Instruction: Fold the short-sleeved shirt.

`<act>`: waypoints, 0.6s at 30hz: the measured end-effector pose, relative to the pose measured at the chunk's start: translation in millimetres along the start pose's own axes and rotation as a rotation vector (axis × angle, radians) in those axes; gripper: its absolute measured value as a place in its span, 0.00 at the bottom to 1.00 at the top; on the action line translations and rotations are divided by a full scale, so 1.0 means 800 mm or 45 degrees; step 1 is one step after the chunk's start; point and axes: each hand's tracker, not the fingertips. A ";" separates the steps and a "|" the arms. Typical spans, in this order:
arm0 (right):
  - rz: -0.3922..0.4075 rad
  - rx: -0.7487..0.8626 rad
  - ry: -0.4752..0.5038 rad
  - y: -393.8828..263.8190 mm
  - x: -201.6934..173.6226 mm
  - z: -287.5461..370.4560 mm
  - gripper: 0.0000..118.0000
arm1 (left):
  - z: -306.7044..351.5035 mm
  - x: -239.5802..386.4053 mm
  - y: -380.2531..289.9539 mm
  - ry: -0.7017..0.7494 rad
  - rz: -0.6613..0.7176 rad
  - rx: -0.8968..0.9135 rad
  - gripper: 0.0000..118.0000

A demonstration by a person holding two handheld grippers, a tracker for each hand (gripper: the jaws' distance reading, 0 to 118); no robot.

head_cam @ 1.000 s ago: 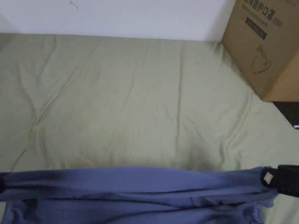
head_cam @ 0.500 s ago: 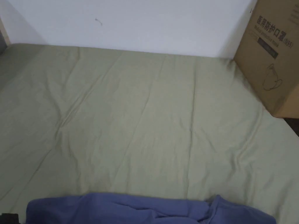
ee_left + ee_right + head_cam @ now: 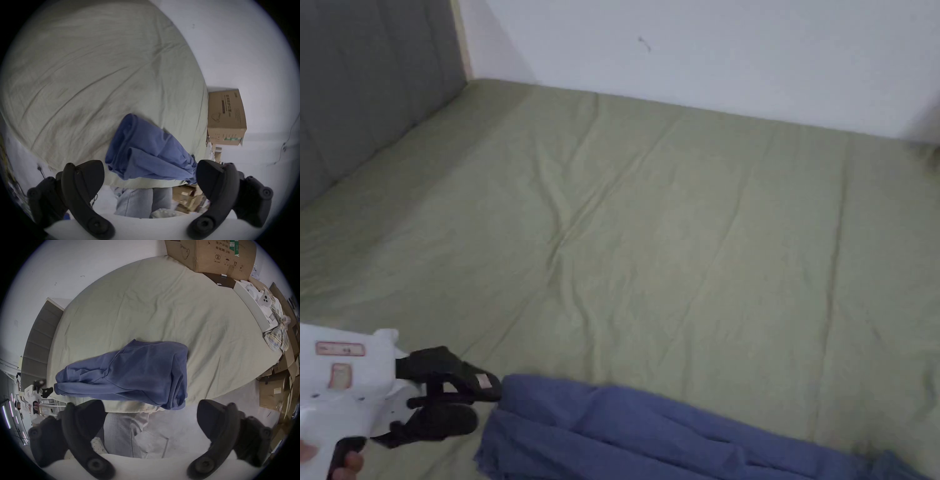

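Left gripper (image 3: 478,400): jaws stood wide apart with nothing between them, just beside the left end of the shirt; in the head view it was unclear whether the upper jaw tip touched the cloth.
Right gripper (image 3: 150,418): jaws spread wide and empty, held off the near edge of the bed, near the shirt's right end.
Shirt (image 3: 129,371): blue, lying in a long bunched band along the near edge of the bed (image 3: 162,305), its right end drooping over that edge.
Risk, slipping: the drooping end could probably drag more of the shirt off the bed, since nothing held it.
Risk, bad fold: layers looked rumpled and uneven, so folding from there would likely lock in creases unless it was spread flat first.
Risk, partial grab: a jaw closing on the shirt's left end might catch only the top layer.
Sheet: green and wrinkled beyond the shirt; it could get pinched along with the cloth.
Cardboard box (image 3: 211,254): far beyond the shirt, at the bed's far right corner.
Writing: the box bore printed characters and symbols; I left them unread.
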 end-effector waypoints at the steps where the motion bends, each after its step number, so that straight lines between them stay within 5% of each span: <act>1: -0.021 0.029 0.041 -0.003 -0.001 0.003 0.61 | -0.007 -0.014 0.006 -0.063 0.119 -0.006 0.00; 2: -0.053 0.034 0.091 -0.004 -0.002 0.006 0.07 | -0.003 -0.025 -0.002 -0.089 0.182 0.003 0.00; 3: -0.108 0.047 0.119 -0.007 0.002 -0.001 0.00 | -0.005 -0.036 -0.006 -0.089 0.132 0.018 0.00; 6: -0.134 0.084 0.092 -0.007 -0.003 0.004 0.00 | -0.009 -0.039 0.003 -0.023 0.021 0.003 0.00; 11: -0.156 0.087 0.067 -0.005 0.010 0.007 0.00 | -0.014 -0.041 0.007 -0.237 -0.099 -0.092 0.03; 13: -0.174 0.093 0.055 -0.004 0.018 0.007 0.00 | -0.019 -0.045 0.010 -0.215 -0.098 -0.156 0.26; 14: -0.178 0.091 0.062 -0.003 0.022 0.006 0.00 | -0.025 -0.053 0.032 -0.196 -0.081 -0.187 0.53; 16: -0.179 0.093 0.043 -0.010 0.004 0.000 0.00 | -0.034 -0.055 0.036 -0.119 -0.145 -0.212 0.91; 18: -0.180 0.083 0.040 -0.010 0.003 -0.006 0.00 | -0.043 -0.065 0.047 -0.109 -0.134 -0.189 1.00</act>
